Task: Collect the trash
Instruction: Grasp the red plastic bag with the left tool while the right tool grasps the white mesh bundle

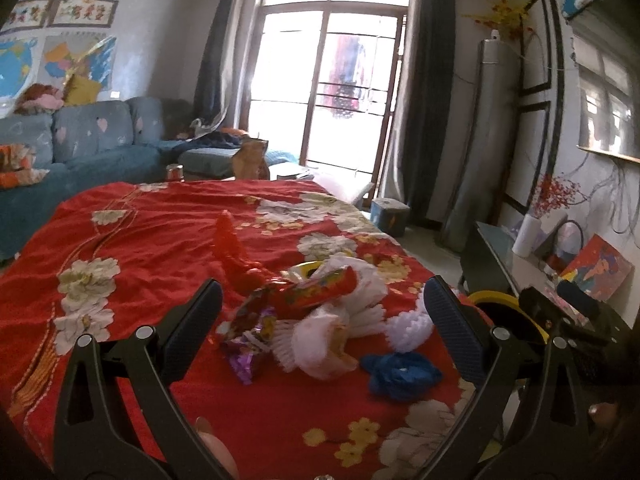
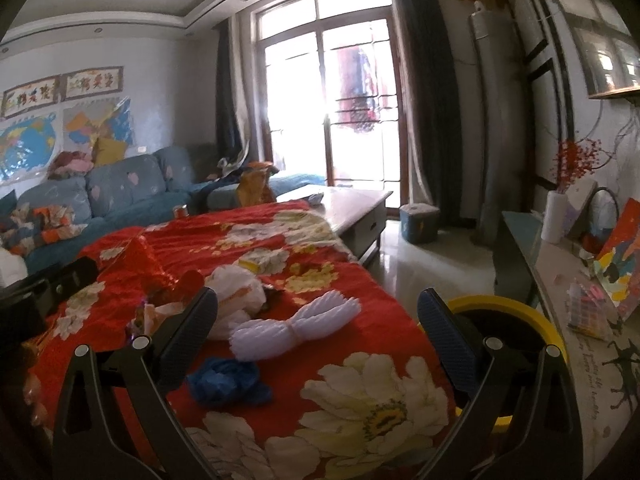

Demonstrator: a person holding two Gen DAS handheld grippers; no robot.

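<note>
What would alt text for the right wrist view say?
Open right gripper hovers over a red floral cloth strewn with trash: a white pleated paper fan and a crumpled blue wrapper. A yellow-rimmed black bin stands at the right.

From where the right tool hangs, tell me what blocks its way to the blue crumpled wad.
Nothing visible does. The right tool is open above the red floral cloth, and the blue crumpled wad lies bare on the cloth below it. The white pleated paper lies just beyond the wad.
</note>
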